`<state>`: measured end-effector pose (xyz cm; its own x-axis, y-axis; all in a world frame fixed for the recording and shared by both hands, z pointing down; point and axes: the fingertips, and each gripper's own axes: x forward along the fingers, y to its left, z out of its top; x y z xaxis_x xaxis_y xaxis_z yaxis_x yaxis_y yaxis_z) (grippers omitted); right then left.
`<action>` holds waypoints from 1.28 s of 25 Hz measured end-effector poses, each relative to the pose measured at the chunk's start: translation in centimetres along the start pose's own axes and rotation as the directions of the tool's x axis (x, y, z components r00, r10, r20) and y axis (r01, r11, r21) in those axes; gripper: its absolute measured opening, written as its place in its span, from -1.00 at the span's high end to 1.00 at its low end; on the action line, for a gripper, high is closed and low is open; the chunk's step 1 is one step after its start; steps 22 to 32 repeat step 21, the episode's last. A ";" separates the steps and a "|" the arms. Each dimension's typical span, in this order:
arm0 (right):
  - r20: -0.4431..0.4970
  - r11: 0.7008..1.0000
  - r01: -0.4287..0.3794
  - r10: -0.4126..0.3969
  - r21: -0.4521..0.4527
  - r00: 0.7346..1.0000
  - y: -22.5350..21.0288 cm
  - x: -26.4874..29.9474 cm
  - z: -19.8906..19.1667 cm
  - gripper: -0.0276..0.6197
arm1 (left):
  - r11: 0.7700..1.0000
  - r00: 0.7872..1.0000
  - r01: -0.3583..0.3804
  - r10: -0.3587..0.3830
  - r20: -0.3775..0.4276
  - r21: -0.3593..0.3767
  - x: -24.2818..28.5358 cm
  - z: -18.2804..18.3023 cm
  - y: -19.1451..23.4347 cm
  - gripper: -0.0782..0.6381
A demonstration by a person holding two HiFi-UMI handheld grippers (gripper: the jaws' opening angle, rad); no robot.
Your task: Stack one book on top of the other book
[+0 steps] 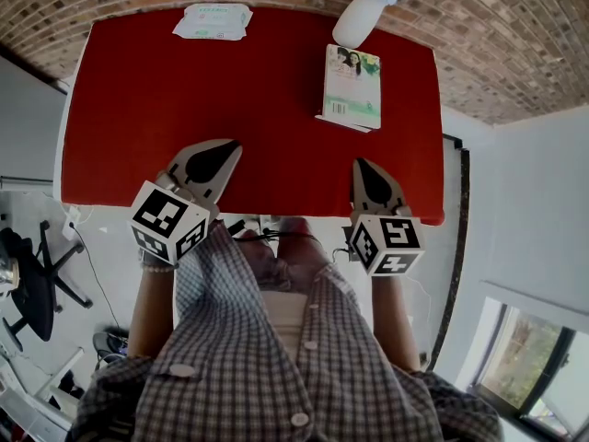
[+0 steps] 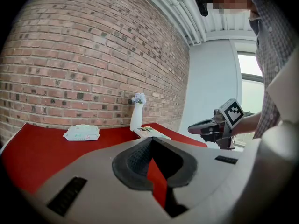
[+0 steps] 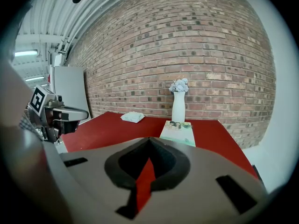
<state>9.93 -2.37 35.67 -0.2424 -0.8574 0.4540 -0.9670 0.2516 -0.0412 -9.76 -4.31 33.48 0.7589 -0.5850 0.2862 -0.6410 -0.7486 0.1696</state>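
A green-covered book (image 1: 352,86) lies flat near the far right of the red table (image 1: 184,109). The pale edge of a second book (image 1: 324,118) shows beneath its near corner. The stack also shows in the left gripper view (image 2: 152,132) and the right gripper view (image 3: 178,130). My left gripper (image 1: 224,150) (image 2: 150,140) hangs over the table's near edge, shut and empty. At the near right edge my right gripper (image 1: 363,165) (image 3: 149,139) is likewise shut with nothing in it, well short of the books.
A white vase (image 1: 359,17) with pale flowers stands just behind the books. A pack of wet wipes (image 1: 213,21) lies at the far left edge. A brick wall (image 3: 196,55) runs behind the table. An office chair (image 1: 32,279) stands at the lower left.
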 end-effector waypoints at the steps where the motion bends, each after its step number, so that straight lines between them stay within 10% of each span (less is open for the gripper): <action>1: 0.000 1.000 0.000 0.000 -0.001 1.000 0.0 0.0 0.0 0.90 | 1.000 1.000 0.001 -0.001 0.000 0.000 0.0 0.0 0.0 0.76; 32: -0.019 1.000 -0.011 0.011 -0.015 1.000 0.3 1.0 -0.1 0.90 | 1.000 1.000 0.010 -0.010 0.002 -0.001 0.7 0.0 0.7 0.76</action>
